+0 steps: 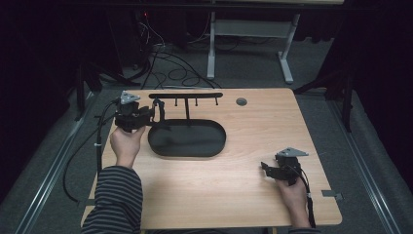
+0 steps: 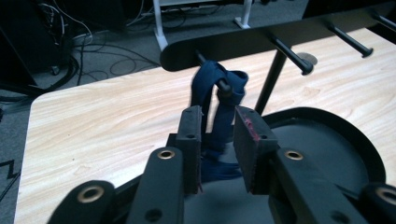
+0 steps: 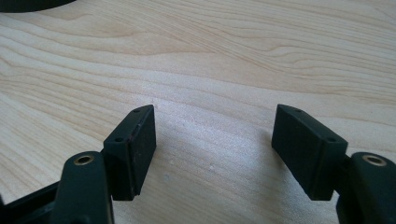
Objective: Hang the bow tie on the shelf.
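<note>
Two grippers are in your hands over a pale wood-grain laminate desk [image 1: 234, 190] with rounded corners. Your left gripper [image 2: 218, 140] sits at the far left end of a matte black rack [image 1: 186, 141]: an oval, shallow-rimmed base tray, a thin round upright post, and a flat crossbar with rounded ends that carries a row of short knob-tipped pegs. A dark navy fabric strap [image 2: 219, 100], soft and folded into a loop, hangs over the leftmost peg [image 2: 212, 72], and its tail drops down between your left jaws. Those jaws stand partly apart; the flat rectangular pads flank the cloth with a sliver of gap on each side, so they are open around the strap rather than pinching it. One pad shows a reddish scuff along its inner edge. In the high view the strap [image 1: 159, 111] shows just beside the left gripper [image 1: 146, 116] at the crossbar's end.

Your right gripper [image 3: 215, 149] rests low over bare desk near the right front corner, well apart from the rack, its blocky black jaws spread wide with nothing between them but smooth, streaky wood grain. In the high view, that right gripper [image 1: 267, 169] points left.
</note>
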### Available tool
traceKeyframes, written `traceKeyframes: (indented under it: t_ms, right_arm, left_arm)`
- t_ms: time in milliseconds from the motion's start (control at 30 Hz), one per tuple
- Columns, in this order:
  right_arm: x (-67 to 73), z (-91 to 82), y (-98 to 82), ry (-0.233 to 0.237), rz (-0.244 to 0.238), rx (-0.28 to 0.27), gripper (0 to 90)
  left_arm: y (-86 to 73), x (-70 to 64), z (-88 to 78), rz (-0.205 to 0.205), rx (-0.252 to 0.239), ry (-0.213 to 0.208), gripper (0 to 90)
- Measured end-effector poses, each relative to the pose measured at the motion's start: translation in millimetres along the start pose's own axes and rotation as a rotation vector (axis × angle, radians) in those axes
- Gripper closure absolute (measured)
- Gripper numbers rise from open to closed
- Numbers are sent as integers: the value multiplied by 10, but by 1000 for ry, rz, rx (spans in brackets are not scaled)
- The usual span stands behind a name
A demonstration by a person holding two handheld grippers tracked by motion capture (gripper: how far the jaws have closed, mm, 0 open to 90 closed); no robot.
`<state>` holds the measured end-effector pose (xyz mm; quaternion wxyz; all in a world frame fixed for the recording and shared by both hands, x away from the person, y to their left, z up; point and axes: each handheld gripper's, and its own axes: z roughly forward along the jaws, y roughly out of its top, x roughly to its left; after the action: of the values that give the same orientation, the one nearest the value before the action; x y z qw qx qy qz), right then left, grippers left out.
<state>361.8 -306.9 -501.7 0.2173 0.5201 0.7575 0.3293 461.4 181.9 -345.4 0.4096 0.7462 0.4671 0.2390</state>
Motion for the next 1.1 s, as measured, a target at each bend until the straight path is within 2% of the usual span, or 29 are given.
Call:
traceKeyframes:
  t_ms: [233,400,1100]
  right_arm:
    - [0,0,0,0,0,0,321]
    - [-1,1,0,0,-2,0,321]
    - [5,3,1,-4,-3,0,322]
  left_arm:
    - [-31,-5,-105,-13,-14,-20,672]
    - [-83,11,-177,-17,-18,-18,650]
    - [-289,26,-348,-29,-26,-26,631]
